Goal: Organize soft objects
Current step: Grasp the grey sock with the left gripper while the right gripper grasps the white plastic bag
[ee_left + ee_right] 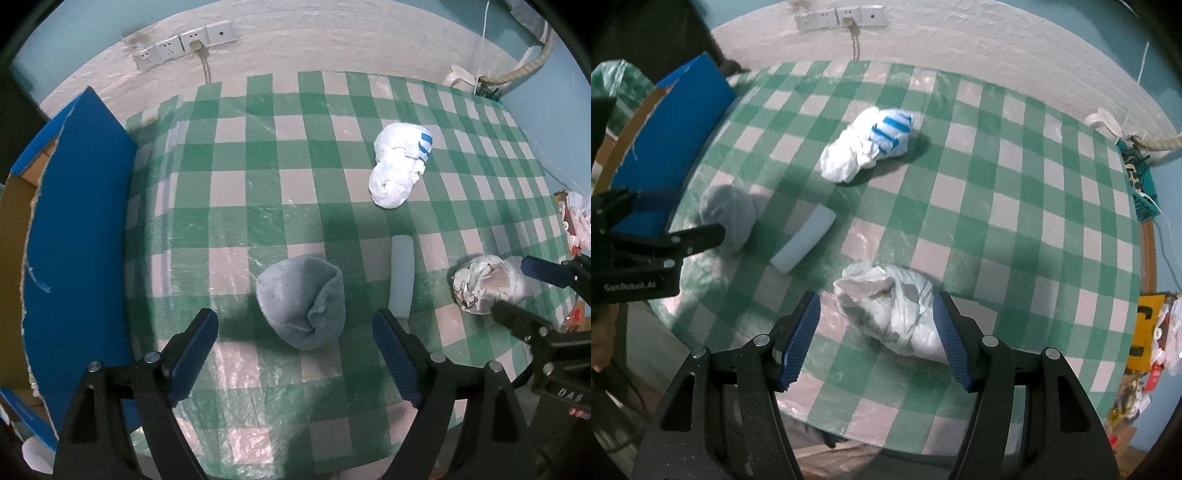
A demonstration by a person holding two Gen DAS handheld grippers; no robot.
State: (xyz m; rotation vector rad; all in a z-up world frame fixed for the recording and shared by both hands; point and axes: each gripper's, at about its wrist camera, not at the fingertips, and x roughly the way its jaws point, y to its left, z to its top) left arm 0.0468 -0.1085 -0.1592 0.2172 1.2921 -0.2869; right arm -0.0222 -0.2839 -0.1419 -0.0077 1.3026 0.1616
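A rolled grey sock (301, 301) lies on the green checked tablecloth (258, 184), just ahead of my open left gripper (295, 354), between its fingers' line. It also shows in the right wrist view (729, 216). A crumpled white bundle (890, 310) sits between the open fingers of my right gripper (875, 336); its right side touches the right finger (951, 332). The bundle shows in the left wrist view (484, 284). A white sock ball with blue stripes (400, 166) (868, 146) lies farther back. A pale blue sponge block (400, 277) (803, 240) lies between the grey sock and the bundle.
A blue cardboard box (74, 240) (668, 129) stands open at the table's left edge. A wall with sockets (184, 44) is behind the table. Clutter and bags (1152, 339) hang at the right. The table's near edge (849, 439) is just below the grippers.
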